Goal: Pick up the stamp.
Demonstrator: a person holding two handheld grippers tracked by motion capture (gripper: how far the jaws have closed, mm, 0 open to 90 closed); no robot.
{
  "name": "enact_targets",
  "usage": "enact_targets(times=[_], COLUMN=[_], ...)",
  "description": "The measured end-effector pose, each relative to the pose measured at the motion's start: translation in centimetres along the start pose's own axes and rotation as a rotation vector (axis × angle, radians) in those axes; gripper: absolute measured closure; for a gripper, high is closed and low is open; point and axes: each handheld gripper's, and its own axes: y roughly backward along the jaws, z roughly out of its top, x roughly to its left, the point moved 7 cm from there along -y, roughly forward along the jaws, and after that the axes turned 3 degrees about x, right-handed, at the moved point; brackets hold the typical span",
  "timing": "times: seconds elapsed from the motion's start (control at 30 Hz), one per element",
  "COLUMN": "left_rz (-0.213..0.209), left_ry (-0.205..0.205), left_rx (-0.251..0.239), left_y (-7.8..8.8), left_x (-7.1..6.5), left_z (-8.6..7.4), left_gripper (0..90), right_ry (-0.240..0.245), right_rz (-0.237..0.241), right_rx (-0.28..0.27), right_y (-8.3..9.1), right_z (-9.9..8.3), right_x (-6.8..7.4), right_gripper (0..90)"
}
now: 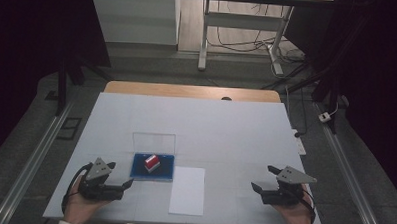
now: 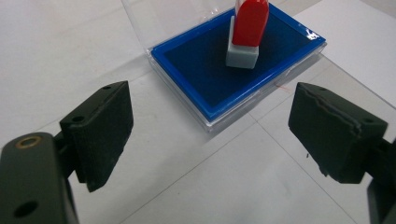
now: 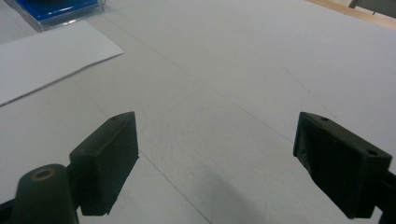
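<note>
The red stamp (image 1: 151, 162) stands on the open blue ink pad (image 1: 153, 167), lid raised, paper (image 1: 188, 190) just right for stamping, with the left gripper (image 1: 120, 177) and right gripper (image 1: 263, 178) resting on the desk (image 1: 226, 128), fingers wide and empty.

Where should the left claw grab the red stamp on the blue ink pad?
Probably the red handle, above the grey base. It stands upright on the blue ink pad, clear lid open behind, so come from above; the left claw is open.

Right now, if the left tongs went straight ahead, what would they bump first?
Probably the clear plastic case with the blue ink pad, just ahead of the open left tongs; the red-and-grey stamp stands farther in.
</note>
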Motion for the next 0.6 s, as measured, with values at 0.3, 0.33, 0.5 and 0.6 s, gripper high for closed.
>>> enact_targets(times=[0.3, 0.33, 0.5, 0.6], left_rz=[-0.016, -0.015, -0.015, -0.015], left_ry=[-0.006, -0.006, -0.006, -0.008], left_rx=[-0.005, -0.006, -0.007, -0.003], left_y=[0.19, 0.26, 0.34, 0.37], left_x=[0.08, 0.12, 0.21, 0.24], left_z=[-0.04, -0.02, -0.01, -0.03], left_gripper=[15.2, 15.4, 15.7, 15.9], right_ry=[0.004, 0.008, 0.012, 0.011], right_rz=[-0.002, -0.002, 0.003, -0.002], right_rx=[-0.001, 0.002, 0.003, 0.007], right_y=[0.01, -0.03, -0.03, -0.07], right_z=[-0.36, -0.35, -0.31, -0.39], right_x=[-0.35, -0.31, -0.19, -0.19], right_gripper=[16.3, 16.7, 18.6, 19.1])
